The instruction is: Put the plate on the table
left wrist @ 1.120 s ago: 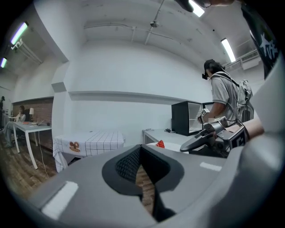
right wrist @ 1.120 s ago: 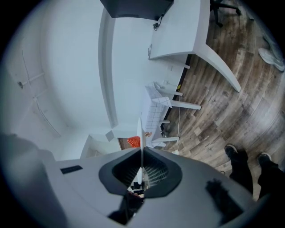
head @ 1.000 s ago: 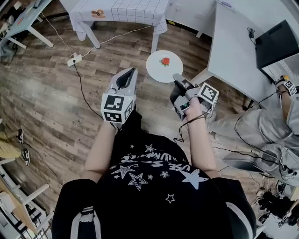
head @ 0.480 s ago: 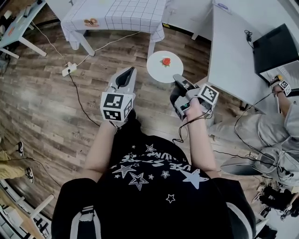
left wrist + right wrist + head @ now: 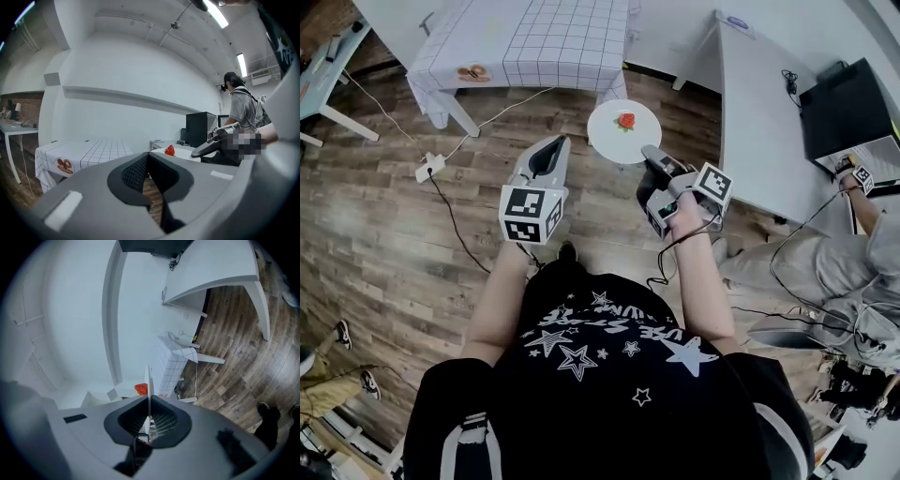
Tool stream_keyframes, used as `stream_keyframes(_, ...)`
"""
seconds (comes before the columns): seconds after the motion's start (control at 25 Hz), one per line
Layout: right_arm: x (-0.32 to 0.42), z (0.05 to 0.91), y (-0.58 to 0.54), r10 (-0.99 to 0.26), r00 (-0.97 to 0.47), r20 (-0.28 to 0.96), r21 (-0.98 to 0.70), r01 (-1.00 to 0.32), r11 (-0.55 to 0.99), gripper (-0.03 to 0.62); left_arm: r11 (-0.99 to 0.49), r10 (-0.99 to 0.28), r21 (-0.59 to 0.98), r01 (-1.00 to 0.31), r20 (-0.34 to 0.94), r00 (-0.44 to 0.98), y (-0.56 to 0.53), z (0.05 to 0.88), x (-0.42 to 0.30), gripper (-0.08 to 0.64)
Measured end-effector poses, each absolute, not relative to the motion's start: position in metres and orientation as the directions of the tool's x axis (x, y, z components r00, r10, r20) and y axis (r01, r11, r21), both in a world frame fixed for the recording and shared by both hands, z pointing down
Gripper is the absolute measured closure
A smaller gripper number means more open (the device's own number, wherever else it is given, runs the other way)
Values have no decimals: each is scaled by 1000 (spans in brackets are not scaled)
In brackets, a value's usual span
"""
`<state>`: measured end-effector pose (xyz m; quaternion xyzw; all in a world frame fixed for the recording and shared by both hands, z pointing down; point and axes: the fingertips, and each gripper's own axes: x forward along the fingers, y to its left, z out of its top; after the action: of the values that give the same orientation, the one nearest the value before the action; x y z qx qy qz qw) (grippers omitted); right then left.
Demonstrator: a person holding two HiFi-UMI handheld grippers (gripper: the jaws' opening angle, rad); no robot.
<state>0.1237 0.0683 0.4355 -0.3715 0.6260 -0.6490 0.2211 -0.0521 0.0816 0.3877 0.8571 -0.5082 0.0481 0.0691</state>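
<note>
Well, my left gripper (image 5: pixel 555 148) rides empty, its jaws pressed together, beside the load and doing nothing for it. Just ahead and to its right hangs the plate (image 5: pixel 609 141), held flat over the floor with 1 strawberry (image 5: pixel 625 120) on it. My right gripper (image 5: pixel 649 153) pinches its near rim, so the plate juts forward and slightly left of that tool. The checked table (image 5: pixel 553 37) lies ahead, a little left and well apart. I judge the right hand must carry forward to reach it.
</note>
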Motion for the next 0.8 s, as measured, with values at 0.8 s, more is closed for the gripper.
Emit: stream_keyframes(0.8, 71, 454, -12, -757, -617, 213, -976, -170, -136, 569, -460, -863, 126, -879, 170, 476, 2, 409, -124, 551)
